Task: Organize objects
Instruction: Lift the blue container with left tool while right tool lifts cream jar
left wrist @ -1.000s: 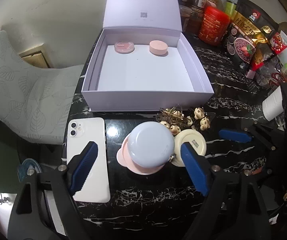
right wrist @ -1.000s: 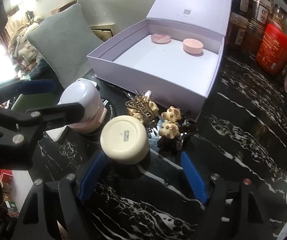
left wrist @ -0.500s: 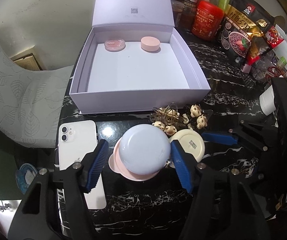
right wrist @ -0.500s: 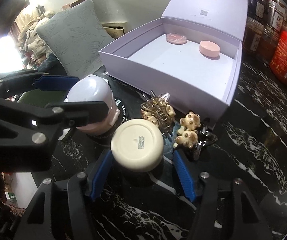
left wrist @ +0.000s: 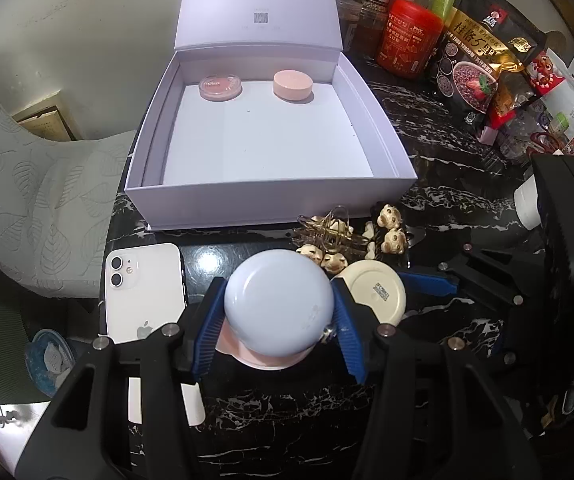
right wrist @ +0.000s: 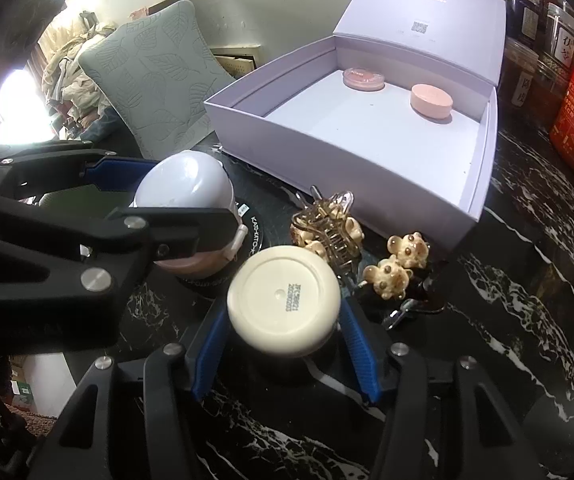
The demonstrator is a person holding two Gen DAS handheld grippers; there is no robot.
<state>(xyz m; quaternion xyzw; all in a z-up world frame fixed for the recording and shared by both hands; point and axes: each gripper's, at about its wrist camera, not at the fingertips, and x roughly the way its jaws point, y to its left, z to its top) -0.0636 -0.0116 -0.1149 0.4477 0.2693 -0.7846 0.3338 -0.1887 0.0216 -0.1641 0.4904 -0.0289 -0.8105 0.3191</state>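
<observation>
Both sets of pads have drawn in over the last second: my left gripper (left wrist: pixel 279 320) now has its blue pads pressed against the sides of the pale blue jar (left wrist: pixel 279 304), and my right gripper (right wrist: pixel 283 344) sits tight around the cream jar (right wrist: pixel 284 312), pads touching its flanks as far as I can judge. Neither jar looks lifted — the blue one's pink base is down on a black disc on the marble table (right wrist: pixel 507 320), and the cream one stands just beside it. Ahead, the lavender box (left wrist: pixel 271 200) lies open with its lid tipped back, and two things are already in along its far wall: a clear pink compact (left wrist: pixel 220 86) and a peach puck (left wrist: pixel 291 85), near each other but not touching. I take that as two items stowed and the rest outstanding. Left on the table are the two jars I hold, the gold claw clip (right wrist: pixel 327 224) and the bear clips (right wrist: pixel 399 264) lying between the jars and the box front — and perhaps the white phone (left wrist: pixel 143 284) to the left, though I can't say it belongs in the box.
</observation>
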